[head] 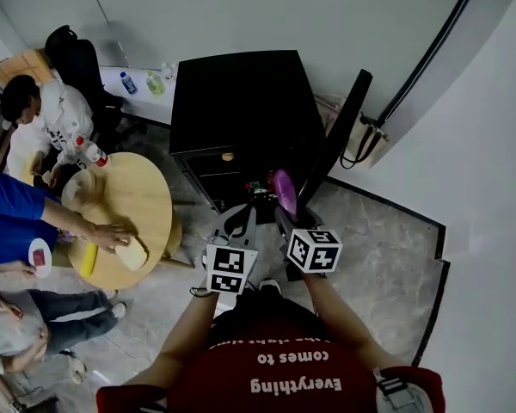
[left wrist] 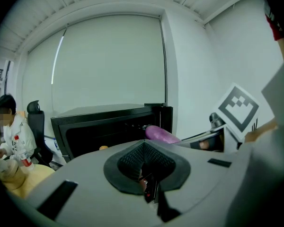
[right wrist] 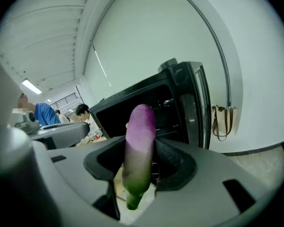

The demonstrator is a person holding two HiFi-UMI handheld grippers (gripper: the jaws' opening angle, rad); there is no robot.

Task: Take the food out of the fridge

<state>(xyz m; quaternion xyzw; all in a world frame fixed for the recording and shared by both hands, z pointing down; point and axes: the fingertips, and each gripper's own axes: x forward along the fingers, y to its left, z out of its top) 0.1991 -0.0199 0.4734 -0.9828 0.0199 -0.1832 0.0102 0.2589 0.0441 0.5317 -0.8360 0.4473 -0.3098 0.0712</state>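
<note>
**Head view.** 1 black box-shaped mini fridge (head: 241, 101) at upper centre, its door (head: 337, 132) swung open to the right. 1 glossy purple aubergine with a green stem end (head: 285, 193) sits just in front of the opening, held by the right gripper (head: 285, 212). The left gripper (head: 235, 226) is beside it, lower left. 1 round pale wooden table (head: 146, 192) at left.

**Left gripper view.** The 2 jaws are pressed together at lower centre with nothing between them. The aubergine shows at centre right.

**Right gripper view.** The jaws stand wide, clamped on the aubergine's lower half, stem end down.

**Handling, as judged.** Grip evenly without crushing the skin. Carry it clear of the door edge and support it low so it does not pivot.
</note>
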